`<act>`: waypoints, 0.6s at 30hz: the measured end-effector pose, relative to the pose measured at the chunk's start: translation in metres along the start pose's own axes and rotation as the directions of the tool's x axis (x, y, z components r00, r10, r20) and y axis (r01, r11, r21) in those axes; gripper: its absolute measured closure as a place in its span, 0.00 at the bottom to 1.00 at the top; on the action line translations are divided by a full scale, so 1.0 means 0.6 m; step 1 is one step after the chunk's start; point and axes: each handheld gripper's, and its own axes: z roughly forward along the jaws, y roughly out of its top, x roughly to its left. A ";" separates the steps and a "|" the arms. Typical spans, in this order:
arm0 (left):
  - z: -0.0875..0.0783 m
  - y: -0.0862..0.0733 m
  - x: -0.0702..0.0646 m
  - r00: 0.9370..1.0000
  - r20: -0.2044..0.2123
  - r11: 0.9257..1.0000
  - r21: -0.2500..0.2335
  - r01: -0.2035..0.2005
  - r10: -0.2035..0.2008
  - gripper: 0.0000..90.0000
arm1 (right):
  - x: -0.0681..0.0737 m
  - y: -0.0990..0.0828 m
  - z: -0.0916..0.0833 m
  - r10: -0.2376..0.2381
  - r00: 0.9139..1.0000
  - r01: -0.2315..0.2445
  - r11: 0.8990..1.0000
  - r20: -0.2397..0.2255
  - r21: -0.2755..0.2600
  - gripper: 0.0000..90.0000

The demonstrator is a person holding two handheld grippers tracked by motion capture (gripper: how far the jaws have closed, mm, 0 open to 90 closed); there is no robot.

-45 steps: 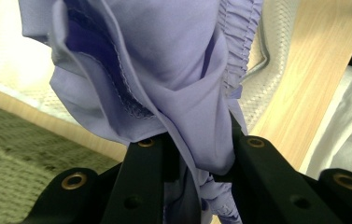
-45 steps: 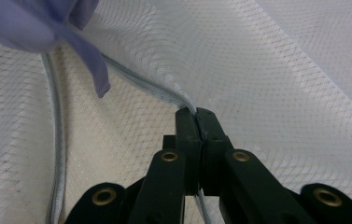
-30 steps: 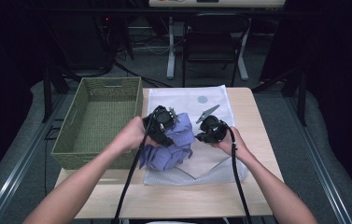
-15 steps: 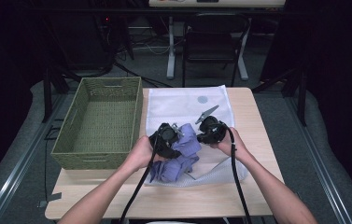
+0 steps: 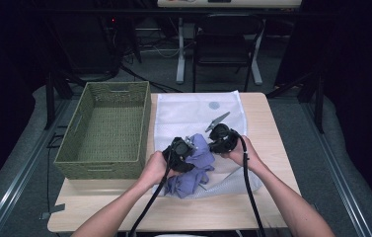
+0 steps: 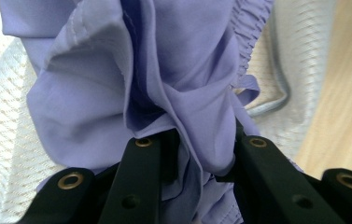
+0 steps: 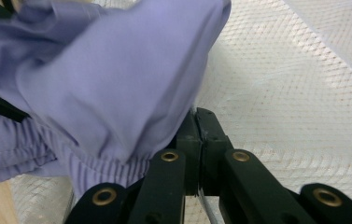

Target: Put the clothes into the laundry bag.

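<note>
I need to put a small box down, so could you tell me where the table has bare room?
Bare wood runs along the near edge of the table and right of the white mesh bag. The green basket stands empty. The middle is crowded: purple garment.

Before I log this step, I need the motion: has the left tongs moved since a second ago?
Yes. The left tongs, gripping the purple garment, came toward the table's near edge, away from the wicker basket rim's far end.
</note>
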 end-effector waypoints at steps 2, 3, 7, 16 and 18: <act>0.004 -0.001 0.000 1.000 0.001 1.000 0.001 0.003 -0.003 0.85 | 0.000 0.000 0.001 0.000 1.000 0.000 1.000 -0.003 0.003 1.00; 0.012 -0.001 -0.001 1.000 0.001 1.000 0.010 0.001 -0.001 0.85 | 0.000 0.001 0.001 -0.006 1.000 0.006 1.000 -0.001 0.010 1.00; 0.030 -0.006 -0.004 1.000 -0.012 0.999 0.034 -0.004 0.005 0.85 | 0.003 0.001 0.000 -0.002 1.000 0.002 1.000 -0.008 -0.009 1.00; 0.042 -0.013 0.006 0.999 0.019 0.999 0.029 0.044 -0.045 0.75 | 0.005 0.004 -0.008 0.002 1.000 -0.003 1.000 -0.014 -0.027 1.00; 0.029 -0.014 0.004 0.999 0.012 0.999 0.019 0.041 -0.042 0.60 | 0.003 0.004 -0.009 0.002 1.000 -0.002 1.000 -0.012 -0.027 1.00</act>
